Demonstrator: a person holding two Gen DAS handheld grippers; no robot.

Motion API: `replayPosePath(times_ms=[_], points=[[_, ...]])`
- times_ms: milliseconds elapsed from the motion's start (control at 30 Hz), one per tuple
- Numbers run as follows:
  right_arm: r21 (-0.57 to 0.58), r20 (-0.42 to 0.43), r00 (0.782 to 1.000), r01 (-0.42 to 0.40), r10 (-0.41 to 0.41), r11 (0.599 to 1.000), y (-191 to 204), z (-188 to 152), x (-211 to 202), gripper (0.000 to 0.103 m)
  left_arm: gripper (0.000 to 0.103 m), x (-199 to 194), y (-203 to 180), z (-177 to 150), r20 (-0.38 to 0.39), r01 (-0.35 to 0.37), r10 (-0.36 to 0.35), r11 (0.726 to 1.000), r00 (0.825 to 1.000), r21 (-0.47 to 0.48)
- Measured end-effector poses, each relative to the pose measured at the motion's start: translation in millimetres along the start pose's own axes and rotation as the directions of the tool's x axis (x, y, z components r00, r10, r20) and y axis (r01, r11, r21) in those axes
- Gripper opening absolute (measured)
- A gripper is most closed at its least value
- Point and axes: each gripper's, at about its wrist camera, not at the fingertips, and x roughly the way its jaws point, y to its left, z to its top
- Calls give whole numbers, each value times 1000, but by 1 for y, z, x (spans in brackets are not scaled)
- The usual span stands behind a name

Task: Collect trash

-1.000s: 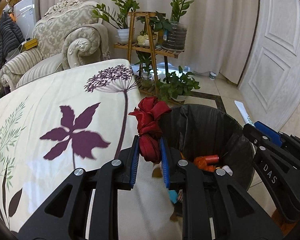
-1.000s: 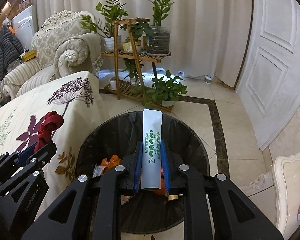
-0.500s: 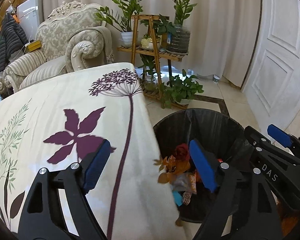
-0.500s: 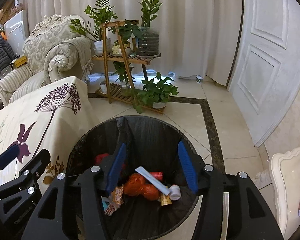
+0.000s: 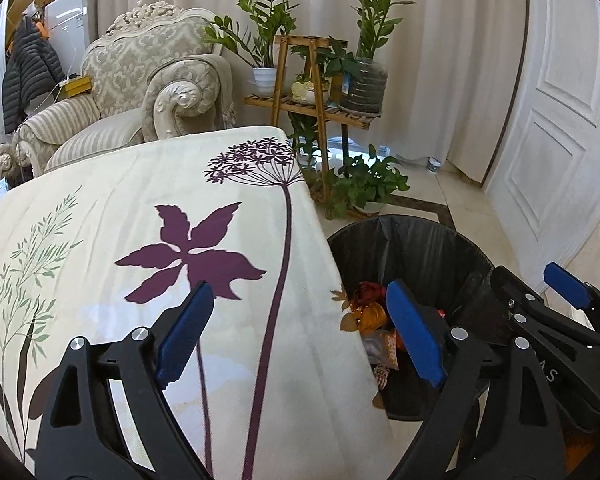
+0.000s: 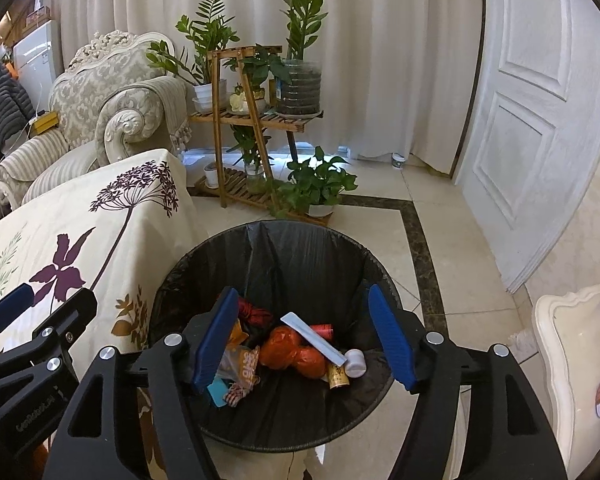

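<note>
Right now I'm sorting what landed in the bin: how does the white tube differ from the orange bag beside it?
In the right wrist view, the white tube is long, flat and stiff, lying slanted with its round cap at the lower right. The orange bag is crumpled into a rounded, soft lump. The tube rests on top, crossing the bag's upper edge, so the bag sits partly beneath it. Both lie loose inside the black-lined trash bin, held by neither hand-held gripper.

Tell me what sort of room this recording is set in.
Most likely a home living room. An ornate upholstered armchair stands by floor-length curtains, a wooden stand of potted plants sits beside it, and a black-lined trash bin stands on the tiled floor next to a floral-clothed table.
</note>
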Motion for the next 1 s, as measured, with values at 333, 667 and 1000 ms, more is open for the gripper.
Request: replayPosePath(times_ms=[333,667,1000], points=[[4,24,1000,0,0,1000,7,-9,-21,74,91,-26,18,-11,19,-8,8,1000,1000,-13],[-7,35,999,-6,6,1000,19,-20,-38,75,94,-46,38,-21,36,-68,69,997,997,-26],[-15,45,999,-7,8,1000,28,-24,-48,75,94,-57,48,-25,54,-98,99,995,994,-20]])
